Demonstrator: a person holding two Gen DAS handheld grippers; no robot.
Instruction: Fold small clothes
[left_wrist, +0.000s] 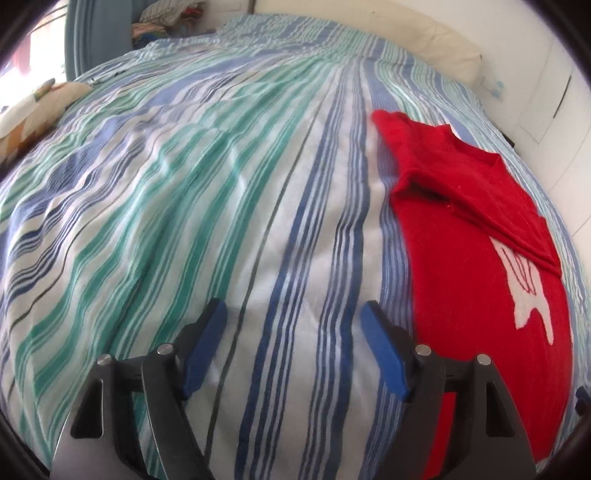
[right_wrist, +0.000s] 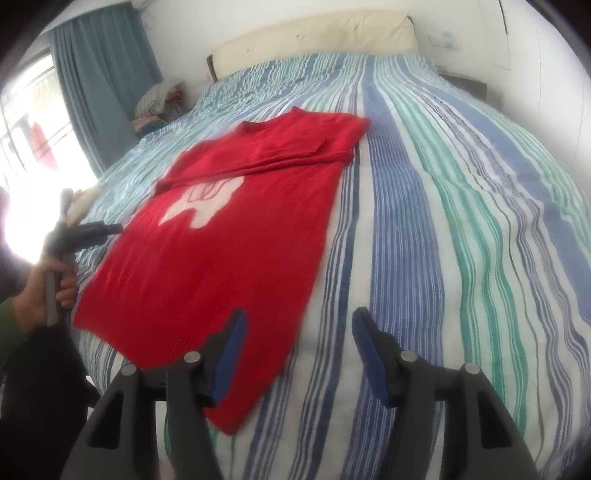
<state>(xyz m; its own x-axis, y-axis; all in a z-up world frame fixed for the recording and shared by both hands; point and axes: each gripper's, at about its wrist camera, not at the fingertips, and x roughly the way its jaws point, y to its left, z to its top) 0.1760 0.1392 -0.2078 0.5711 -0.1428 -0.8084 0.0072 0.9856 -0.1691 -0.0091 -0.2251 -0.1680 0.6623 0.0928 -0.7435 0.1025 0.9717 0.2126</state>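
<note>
A red sweater (right_wrist: 221, 251) with a white motif lies flat on the striped bedspread (right_wrist: 424, 221), its sleeves folded across the chest. My right gripper (right_wrist: 300, 315) is open just above the sweater's near right edge. Its left finger hangs over the red cloth and its right finger over the bedspread, and nothing is pinched. In the left wrist view the sweater (left_wrist: 480, 266) lies to the right of my left gripper (left_wrist: 295, 310), which is open over bare bedspread (left_wrist: 184, 184) with nothing between its fingers. The right wrist view shows that left gripper (right_wrist: 110, 229) beside the sweater's left edge, held by a hand (right_wrist: 40, 291).
A cream headboard (right_wrist: 314, 33) stands at the far end of the bed. A blue curtain (right_wrist: 99, 74) and a bright window are at the far left, with a pile of clothes (right_wrist: 159, 99) below them. A patterned pillow (left_wrist: 33, 107) lies at the bed's left edge.
</note>
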